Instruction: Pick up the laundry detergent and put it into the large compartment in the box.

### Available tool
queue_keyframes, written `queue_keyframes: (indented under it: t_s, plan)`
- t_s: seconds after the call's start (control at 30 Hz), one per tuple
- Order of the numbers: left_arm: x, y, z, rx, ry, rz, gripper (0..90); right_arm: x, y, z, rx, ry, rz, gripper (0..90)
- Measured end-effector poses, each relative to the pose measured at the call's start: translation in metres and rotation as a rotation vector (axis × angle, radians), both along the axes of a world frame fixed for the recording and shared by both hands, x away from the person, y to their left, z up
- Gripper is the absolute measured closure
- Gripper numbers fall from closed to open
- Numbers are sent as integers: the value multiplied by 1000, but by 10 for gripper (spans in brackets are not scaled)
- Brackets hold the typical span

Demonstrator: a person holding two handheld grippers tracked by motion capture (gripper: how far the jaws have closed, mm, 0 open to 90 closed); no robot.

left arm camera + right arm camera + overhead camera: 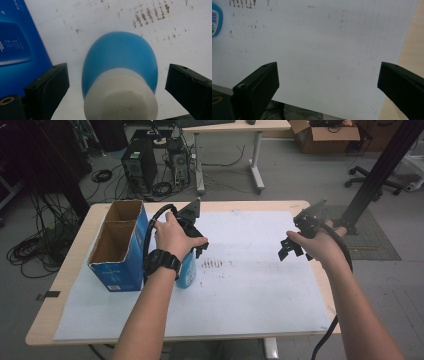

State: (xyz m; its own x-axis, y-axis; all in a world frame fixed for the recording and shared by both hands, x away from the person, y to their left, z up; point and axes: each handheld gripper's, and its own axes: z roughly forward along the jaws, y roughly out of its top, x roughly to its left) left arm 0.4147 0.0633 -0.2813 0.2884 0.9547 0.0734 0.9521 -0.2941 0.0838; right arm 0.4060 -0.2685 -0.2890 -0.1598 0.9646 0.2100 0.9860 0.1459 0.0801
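One blue plastic bottle with a white cap stands upright on the white paper sheet that covers the pale wooden table, just beside the open-topped blue cardboard box. The left gripper hangs above it with its jaws spread wide, one on each side of the bottle and clear of it, so nothing is grasped yet. In the high view the person's left hand covers most of the bottle, and a little of the blue body shows below the wrist.

The bottle looks like smooth, rounded plastic: probably light, fairly stiff, and likely to slip or squirm out if pinched on the swelling shoulder. The white cap, being straighter-sided, seems the surer place to close on, or the neck just under it. How full it is cannot be told, so its weight is a guess.

Room is tight on one side only. The box wall sits close to the left jaw in the left gripper view, and a sideways move that way would likely knock it. Toward the middle of the sheet, past a patch of brown smudges, the paper lies open.

The right gripper is also wide open and holds nothing, hovering over bare paper near the table's right edge, well apart from the bottle.
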Motion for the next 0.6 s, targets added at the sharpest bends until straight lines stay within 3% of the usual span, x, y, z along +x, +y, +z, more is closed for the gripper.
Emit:
queue_keyframes:
  t_s: [0.6]
  plan:
    - [-1,0,-5,10,17,-12,95,-1,0,-2,5,4,2,38]
